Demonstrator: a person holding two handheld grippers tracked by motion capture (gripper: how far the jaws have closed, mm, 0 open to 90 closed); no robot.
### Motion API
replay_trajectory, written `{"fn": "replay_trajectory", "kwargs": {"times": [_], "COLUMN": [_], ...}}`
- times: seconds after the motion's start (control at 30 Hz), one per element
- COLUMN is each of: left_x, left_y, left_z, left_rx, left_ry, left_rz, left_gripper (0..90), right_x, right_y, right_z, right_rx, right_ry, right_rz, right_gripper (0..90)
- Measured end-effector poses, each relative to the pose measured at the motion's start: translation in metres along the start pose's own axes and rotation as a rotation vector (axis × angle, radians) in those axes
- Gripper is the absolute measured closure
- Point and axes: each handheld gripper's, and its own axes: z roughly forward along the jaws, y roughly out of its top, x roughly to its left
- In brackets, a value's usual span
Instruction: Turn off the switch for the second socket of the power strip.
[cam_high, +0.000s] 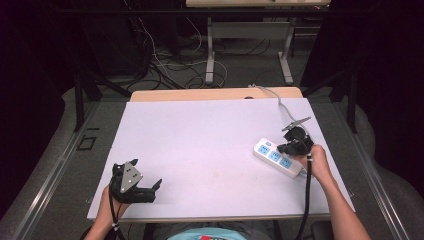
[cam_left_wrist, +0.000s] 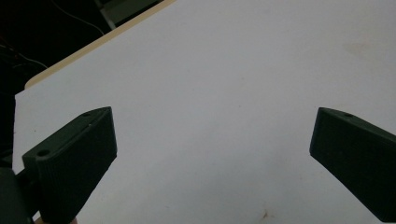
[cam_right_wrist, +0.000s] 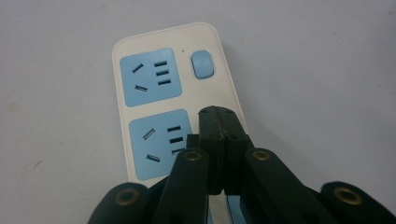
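A white power strip (cam_high: 276, 158) with light-blue sockets lies on the right side of the table; its grey cable runs off toward the far edge. In the right gripper view the power strip (cam_right_wrist: 168, 74) shows two sockets and a blue switch (cam_right_wrist: 202, 64). My right gripper (cam_right_wrist: 215, 112) is shut, its two jaws pressed together with nothing between them, tips over the strip's edge just below the switch. From above, the right gripper (cam_high: 292, 145) hovers at the strip's right side. My left gripper (cam_high: 156, 189) rests near the front left corner, open and empty, and its fingers (cam_left_wrist: 74, 158) stand wide apart over bare white surface.
The white table top (cam_high: 210, 150) has a wooden strip along its far edge. Cables lie on the floor beyond, by another desk's legs (cam_high: 210, 55). Dark curtains flank both sides.
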Motion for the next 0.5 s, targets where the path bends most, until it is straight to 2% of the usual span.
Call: {"fn": "replay_trajectory", "kwargs": {"times": [0.1,0.2,0.23,0.5], "left_x": [0.0003,0.0007,0.0006,0.0007], "left_y": [0.0002,0.0001,0.0001,0.0001], "left_z": [-0.0006,-0.0007,-0.0007,-0.0009], "left_rx": [0.007,0.006,0.006,0.006], "left_ry": [-0.005,-0.006,-0.006,-0.004], "left_rz": [0.001,-0.001,-0.003,0.000], "left_gripper": [0.3,0.3,0.3,0.3], "right_x": [-0.0004,0.0015,0.0008,0.0023], "right_y": [-0.0001,0.0004,0.0002,-0.0001], "right_z": [-0.0005,-0.0006,-0.0010,-0.0052], "right_rx": [-0.010,-0.006,-0.019,-0.038], "right_ry": [0.005,0.000,0.007,0.014], "right_rz": [-0.018,-0.006,-0.024,-0.034], "right_gripper": [90.0,90.0,90.0,77.4]}}
